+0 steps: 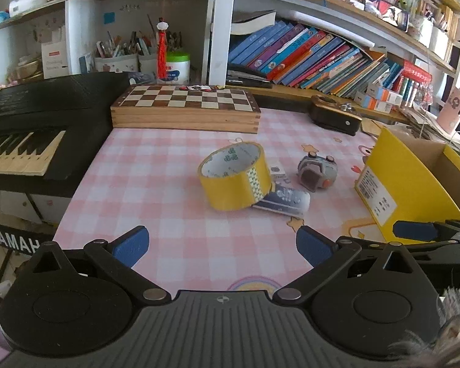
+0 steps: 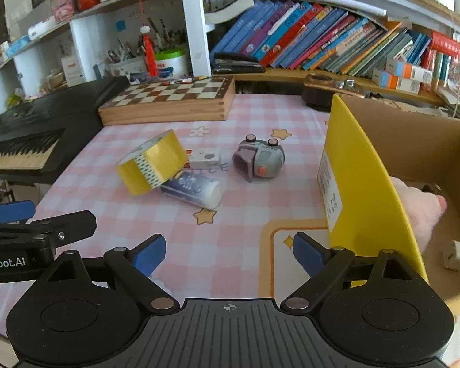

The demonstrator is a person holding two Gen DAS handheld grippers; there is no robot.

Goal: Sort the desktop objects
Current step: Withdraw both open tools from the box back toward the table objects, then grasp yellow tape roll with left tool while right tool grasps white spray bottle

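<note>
A yellow tape roll leans on a blue-and-white tube in the middle of the pink checked mat. A small white box lies behind them. A grey toy lies to their right. A yellow cardboard box stands open at the right, with a small white cube and a pink object inside. My left gripper is open and empty, short of the tape. My right gripper is open and empty beside the box's near corner.
A wooden chessboard case lies at the back of the mat. A black Yamaha keyboard runs along the left edge. A dark wooden holder sits at the back right. Shelves of books rise behind.
</note>
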